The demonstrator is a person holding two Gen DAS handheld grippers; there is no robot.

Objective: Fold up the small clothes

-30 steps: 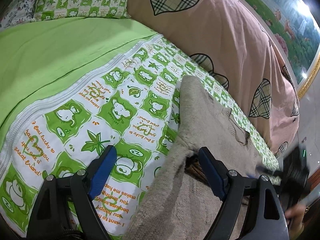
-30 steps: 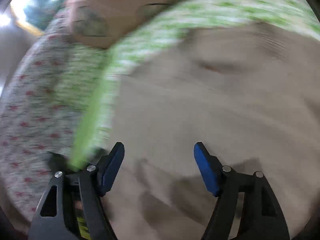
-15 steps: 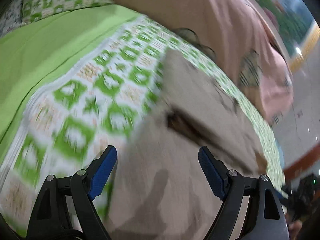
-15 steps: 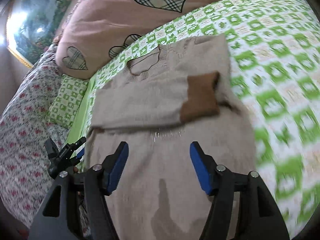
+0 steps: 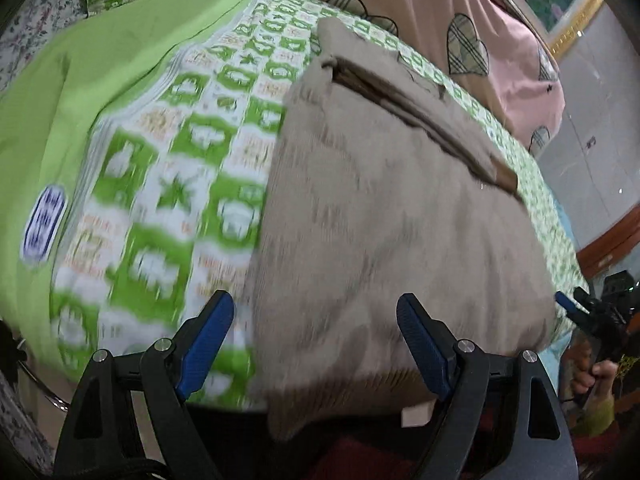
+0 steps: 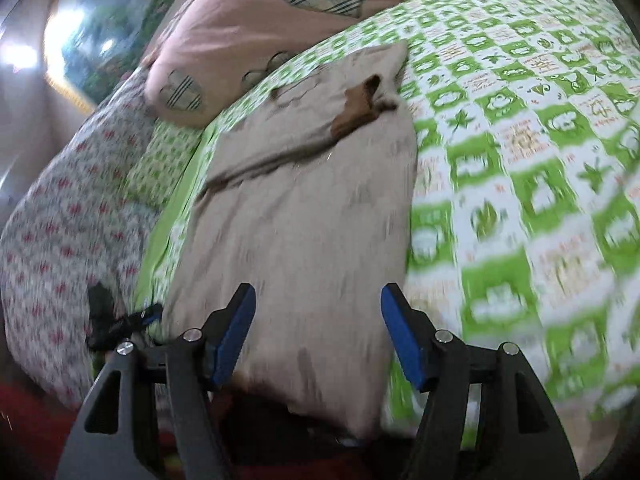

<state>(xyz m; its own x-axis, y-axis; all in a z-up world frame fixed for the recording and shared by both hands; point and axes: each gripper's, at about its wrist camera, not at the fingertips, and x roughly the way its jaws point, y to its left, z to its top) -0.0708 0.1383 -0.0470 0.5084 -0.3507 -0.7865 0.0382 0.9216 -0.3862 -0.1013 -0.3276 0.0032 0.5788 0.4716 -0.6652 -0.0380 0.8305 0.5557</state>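
Observation:
A beige knitted sweater [image 5: 380,208] lies flat on the green-and-white patterned bedspread [image 5: 168,184], its sleeves folded across the chest with a brown cuff [image 6: 354,110] showing. Its hem hangs over the bed's near edge. My left gripper [image 5: 316,340] is open and empty just in front of the hem's left part. My right gripper [image 6: 318,328] is open and empty in front of the hem, with the sweater [image 6: 304,208] stretching away from it. The right gripper [image 5: 588,316] shows at the right edge of the left wrist view.
A pink quilt with plaid hearts [image 5: 480,20] is bunched at the far side of the bed. A plain green sheet [image 5: 80,92] lies left of the bedspread. A floral blanket [image 6: 68,240] lies at the left in the right wrist view.
Both grippers have drawn back from the sweater's upper part toward the bed's near edge and now face the hem. Both stay open and empty.

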